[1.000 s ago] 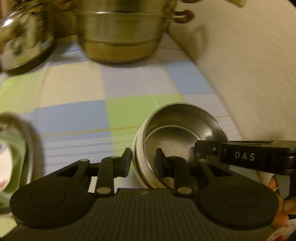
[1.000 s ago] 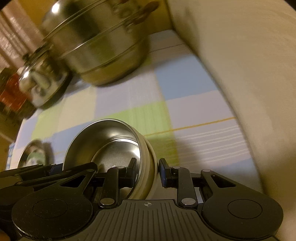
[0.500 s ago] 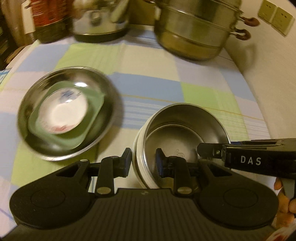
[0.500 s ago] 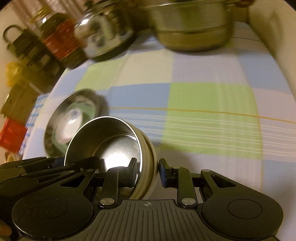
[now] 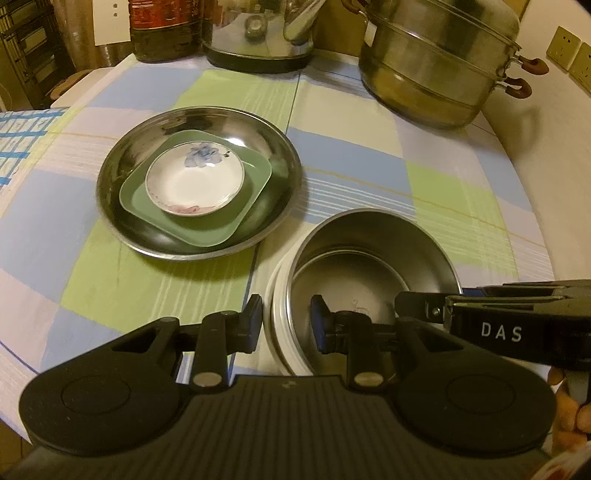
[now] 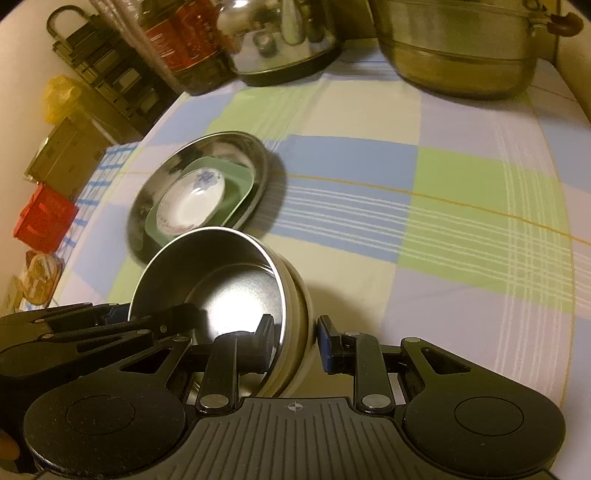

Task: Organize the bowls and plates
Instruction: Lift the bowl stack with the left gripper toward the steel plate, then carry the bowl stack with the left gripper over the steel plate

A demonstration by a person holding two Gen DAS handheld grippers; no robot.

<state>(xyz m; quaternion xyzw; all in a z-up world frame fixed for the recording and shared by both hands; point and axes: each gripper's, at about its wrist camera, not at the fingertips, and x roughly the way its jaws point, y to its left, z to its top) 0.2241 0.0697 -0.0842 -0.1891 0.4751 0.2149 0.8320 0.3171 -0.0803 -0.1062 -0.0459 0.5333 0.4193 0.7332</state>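
The table (image 5: 351, 155), with its checked cloth, carries a big steamer pot (image 5: 439, 62) at the far right, a kettle (image 5: 258, 33) and a dark bottle (image 5: 162, 29) at the back. Nearer to you stands the wide steel plate (image 5: 122, 206); inside it lies a green square dish (image 5: 207, 229), and on this dish a small white saucer (image 5: 195, 184) with a blue flower.

You hold the steel bowl (image 5: 373, 266) with both tongs, just beside the plate stack, on its right. I judge that it is lifted a little, but I cannot tell this for sure. A cream outer wall shows around the steel; whether this is a second bowl I cannot tell.

The left gripper (image 5: 286, 328) is closed narrowly on the near rim of the bowl, one finger outside and one inside. The right gripper (image 6: 295, 343) is closed in the same way on the opposite rim.

The step in hand seems to be carrying the bowl to its place. For the next move, choose the spot first: on top of the saucer, or on the bare cloth beside the plate. Keep the bowl level, lower it slowly, and open both grippers only when it sits.
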